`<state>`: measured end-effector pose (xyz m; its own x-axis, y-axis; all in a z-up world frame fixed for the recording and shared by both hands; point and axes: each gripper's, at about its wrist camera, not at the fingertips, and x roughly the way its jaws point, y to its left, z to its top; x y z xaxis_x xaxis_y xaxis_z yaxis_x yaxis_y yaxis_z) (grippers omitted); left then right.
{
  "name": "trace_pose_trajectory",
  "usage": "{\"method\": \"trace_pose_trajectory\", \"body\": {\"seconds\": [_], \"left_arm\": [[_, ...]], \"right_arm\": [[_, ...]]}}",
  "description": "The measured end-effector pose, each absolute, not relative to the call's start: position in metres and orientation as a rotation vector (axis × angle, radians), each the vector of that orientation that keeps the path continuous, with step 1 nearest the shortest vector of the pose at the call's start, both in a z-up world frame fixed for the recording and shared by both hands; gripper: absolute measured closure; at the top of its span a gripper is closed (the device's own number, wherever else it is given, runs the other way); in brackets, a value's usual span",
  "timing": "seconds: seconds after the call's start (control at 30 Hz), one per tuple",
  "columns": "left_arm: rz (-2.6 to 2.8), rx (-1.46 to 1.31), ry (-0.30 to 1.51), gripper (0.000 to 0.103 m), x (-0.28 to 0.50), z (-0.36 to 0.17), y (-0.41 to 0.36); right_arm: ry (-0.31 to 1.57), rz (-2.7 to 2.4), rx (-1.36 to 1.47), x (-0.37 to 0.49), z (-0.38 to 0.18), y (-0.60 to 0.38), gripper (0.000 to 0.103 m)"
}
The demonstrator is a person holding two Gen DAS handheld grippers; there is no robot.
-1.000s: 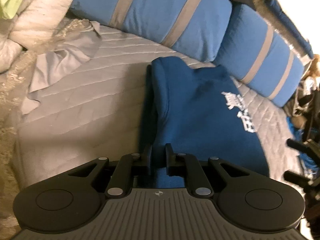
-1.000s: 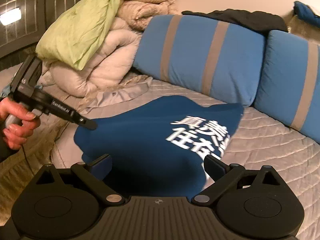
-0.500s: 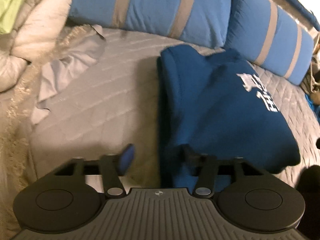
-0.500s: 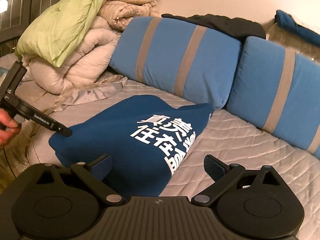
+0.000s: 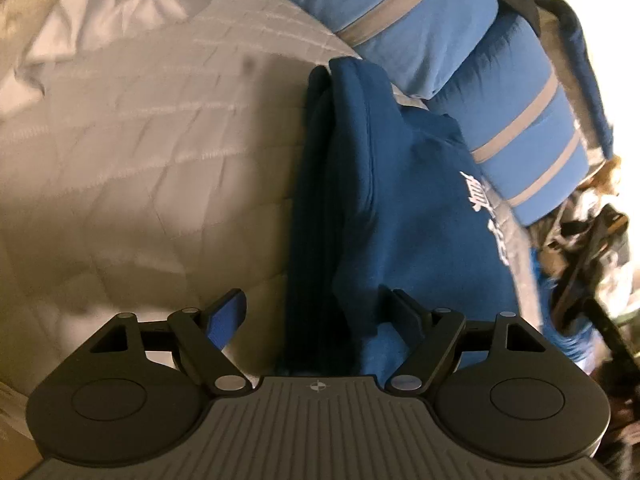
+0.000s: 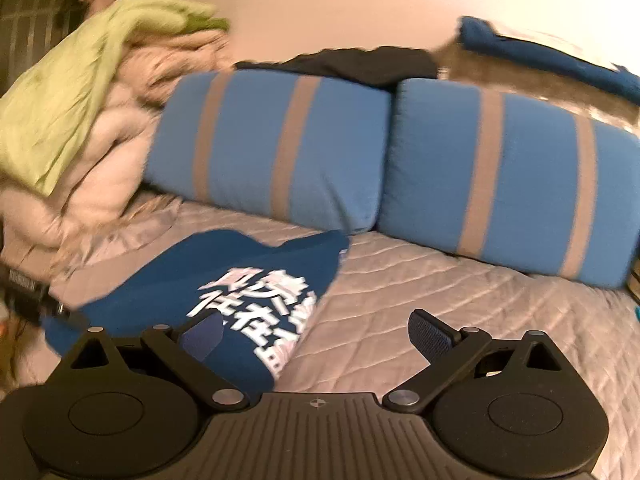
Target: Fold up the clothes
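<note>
Where left tongs (image 5: 316,312) earlier pinched blue shirt (image 5: 400,208), now spread apart; right tongs (image 6: 316,332) remain apart.

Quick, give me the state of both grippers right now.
Left gripper: open, holding nothing, straddling the edge of the folded dark blue shirt with white lettering.
Right gripper: open, holding nothing.

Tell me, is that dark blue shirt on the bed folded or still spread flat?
Folded. The dark blue shirt lies as a narrow bundle with stacked layers along its left edge, on the quilted bed.
</note>
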<state>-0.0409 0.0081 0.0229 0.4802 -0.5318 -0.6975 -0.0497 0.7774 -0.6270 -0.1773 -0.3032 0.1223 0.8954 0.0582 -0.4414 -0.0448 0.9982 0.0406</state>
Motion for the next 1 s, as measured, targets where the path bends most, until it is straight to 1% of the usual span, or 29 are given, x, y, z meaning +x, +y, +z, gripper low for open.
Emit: {"method": "trace_pose_trajectory", "body": {"seconds": [0.17, 0.4, 0.6, 0.63, 0.67, 0.7, 0.73, 0.77, 0.83, 1.0], "left_arm": [[-0.362, -0.696, 1.030, 0.025, -0.043, 0.013, 0.011], [-0.422, -0.831, 0.962, 0.025, -0.054, -0.002, 0.024], [-0.488, -0.972, 0.912, 0.026, -0.047, -0.018, 0.030], [-0.495, -0.982, 0.913, 0.030, -0.045, -0.019, 0.030], [-0.501, -0.989, 0.918, 0.036, -0.044, -0.020, 0.031], [-0.493, -0.996, 0.935, 0.048, -0.043, -0.021, 0.030], [-0.482, -1.003, 0.955, 0.052, -0.042, -0.023, 0.028], [-0.471, -0.997, 0.958, 0.054, -0.043, -0.021, 0.026], [-0.451, -0.975, 0.955, 0.062, -0.044, -0.017, 0.023], [-0.401, -0.920, 0.946, 0.067, -0.047, -0.005, 0.014]], "right_arm": [[0.489, 0.006, 0.107, -0.185, 0.119, -0.323, 0.003], [0.546, 0.011, 0.162, -0.195, 0.115, -0.342, 0.001], [0.591, 0.044, 0.200, -0.182, 0.108, -0.351, 0.000], [0.601, 0.054, 0.208, -0.176, 0.107, -0.352, 0.000], [0.611, 0.066, 0.214, -0.169, 0.105, -0.353, 0.000], [0.621, 0.080, 0.218, -0.163, 0.103, -0.354, 0.000], [0.630, 0.096, 0.220, -0.155, 0.101, -0.354, 0.000], [0.638, 0.113, 0.225, -0.146, 0.099, -0.354, 0.000], [0.655, 0.158, 0.246, -0.127, 0.096, -0.356, 0.000], [0.705, 0.245, 0.384, -0.069, 0.086, -0.367, 0.000]]}}
